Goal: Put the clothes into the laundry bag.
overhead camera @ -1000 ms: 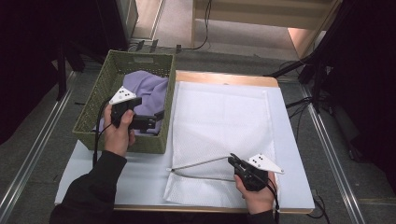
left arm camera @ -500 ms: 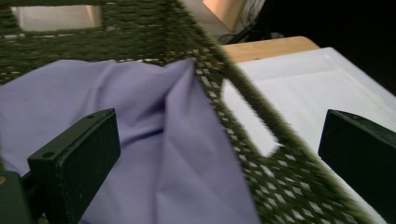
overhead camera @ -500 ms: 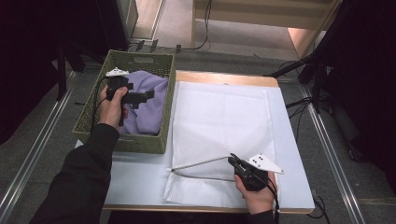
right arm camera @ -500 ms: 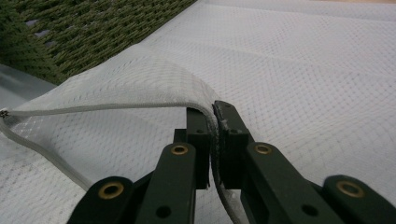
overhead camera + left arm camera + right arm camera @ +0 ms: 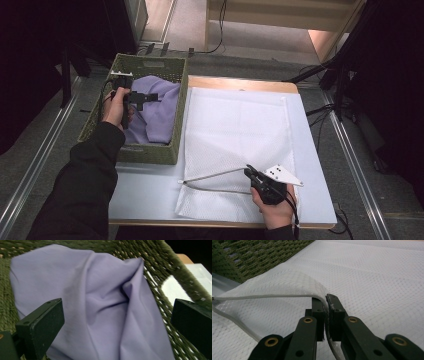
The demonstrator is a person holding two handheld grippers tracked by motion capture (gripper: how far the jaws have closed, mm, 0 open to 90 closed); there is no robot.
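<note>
A white mesh laundry bag (image 5: 235,135) lies flat on the table, its zip mouth at the near left. My right gripper (image 5: 252,176) is shut on the upper zip edge of the bag (image 5: 294,287) and lifts it, so the mouth gapes. A crumpled lilac cloth (image 5: 157,107) fills a green woven basket (image 5: 150,152) to the left of the bag. Over that basket my left gripper (image 5: 150,97) hangs open, its jaws wide on either side of the lilac cloth (image 5: 100,307) without touching it.
The light table top (image 5: 145,190) has a wooden far edge (image 5: 240,82). The green basket (image 5: 165,267) stands against the bag's left side. Metal floor rails run along both sides of the table, and dark stands and cables sit at the right.
My left gripper has moved away from me along the basket and a little lower over the lilac cloth. The right gripper has kept still with the bag's edge held.
</note>
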